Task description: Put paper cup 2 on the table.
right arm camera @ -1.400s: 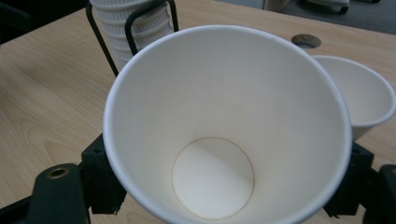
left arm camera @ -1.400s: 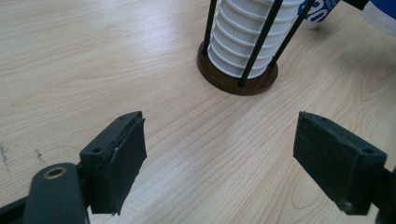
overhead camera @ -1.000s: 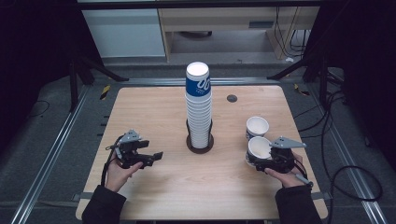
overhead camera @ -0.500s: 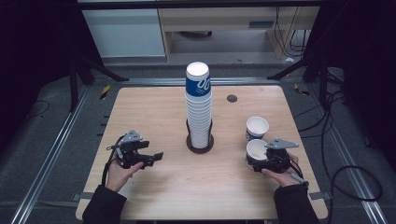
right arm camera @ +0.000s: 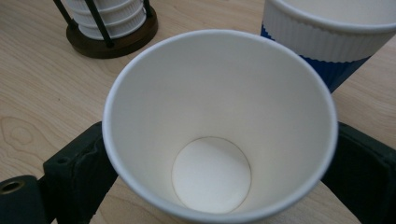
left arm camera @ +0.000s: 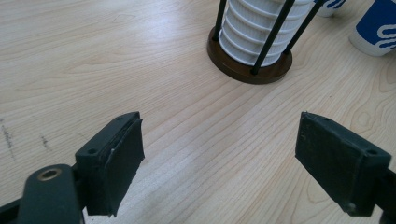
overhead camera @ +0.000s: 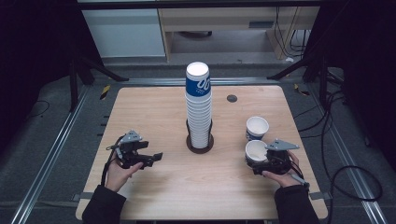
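A tall stack of white and blue paper cups point(overhead camera: 198, 107) stands in a dark round holder point(overhead camera: 200, 142) at the table's middle. To its right stands one blue and white cup point(overhead camera: 257, 127). Just in front of that cup, a second one point(overhead camera: 256, 150) stands upright and empty on the wood. My right gripper point(overhead camera: 256, 159) has a jaw on either side of this cup point(right arm camera: 215, 116). Its jaws have just been opening and now stand open beside the wall. My left gripper point(overhead camera: 156, 156) lies low at the left. Its jaws have just been opening wider, and only bare wood lies between them point(left arm camera: 219, 158).
The wooden table point(overhead camera: 140, 112) has a small dark disc point(overhead camera: 232, 98) at the back right. Metal rails and cables run along both sides on the floor. The cup stack point(left arm camera: 261, 28) lies ahead of the left gripper.
The right gripper and the cup between its jaws have shifted very slightly to the left. The left hand has kept still.
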The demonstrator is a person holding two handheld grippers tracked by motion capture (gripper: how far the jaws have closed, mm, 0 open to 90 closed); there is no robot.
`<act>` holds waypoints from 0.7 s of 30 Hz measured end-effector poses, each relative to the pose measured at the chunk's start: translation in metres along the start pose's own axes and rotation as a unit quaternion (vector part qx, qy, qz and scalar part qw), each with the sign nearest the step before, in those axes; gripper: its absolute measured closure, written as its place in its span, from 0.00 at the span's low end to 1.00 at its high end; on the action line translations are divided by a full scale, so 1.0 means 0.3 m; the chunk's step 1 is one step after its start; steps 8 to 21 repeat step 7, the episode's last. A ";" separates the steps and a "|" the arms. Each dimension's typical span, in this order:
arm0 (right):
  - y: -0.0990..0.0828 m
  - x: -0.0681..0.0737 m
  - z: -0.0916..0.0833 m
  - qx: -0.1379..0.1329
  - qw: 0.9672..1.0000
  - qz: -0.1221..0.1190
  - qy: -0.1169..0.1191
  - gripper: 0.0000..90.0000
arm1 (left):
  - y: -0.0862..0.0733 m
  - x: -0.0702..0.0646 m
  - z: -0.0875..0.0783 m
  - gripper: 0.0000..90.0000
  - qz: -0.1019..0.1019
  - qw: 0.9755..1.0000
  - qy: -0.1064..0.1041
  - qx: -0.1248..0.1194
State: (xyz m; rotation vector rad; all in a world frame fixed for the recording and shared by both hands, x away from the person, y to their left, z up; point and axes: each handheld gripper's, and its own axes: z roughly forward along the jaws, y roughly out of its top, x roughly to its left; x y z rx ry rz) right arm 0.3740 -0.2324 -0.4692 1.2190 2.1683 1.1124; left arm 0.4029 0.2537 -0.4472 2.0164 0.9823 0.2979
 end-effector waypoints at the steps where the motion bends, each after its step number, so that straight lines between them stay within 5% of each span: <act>1: -0.002 0.000 -0.005 -0.001 1.000 0.001 0.001 0.05 | -0.001 0.005 -0.001 0.16 0.000 1.000 0.001 0.000; 7: -0.049 -0.001 -0.026 0.010 1.000 0.002 0.000 0.04 | -0.013 0.030 0.000 0.16 -0.010 1.000 0.015 0.005; 21: -0.049 -0.001 -0.026 0.010 1.000 0.002 0.000 0.04 | -0.013 0.030 0.000 0.16 -0.010 1.000 0.015 0.005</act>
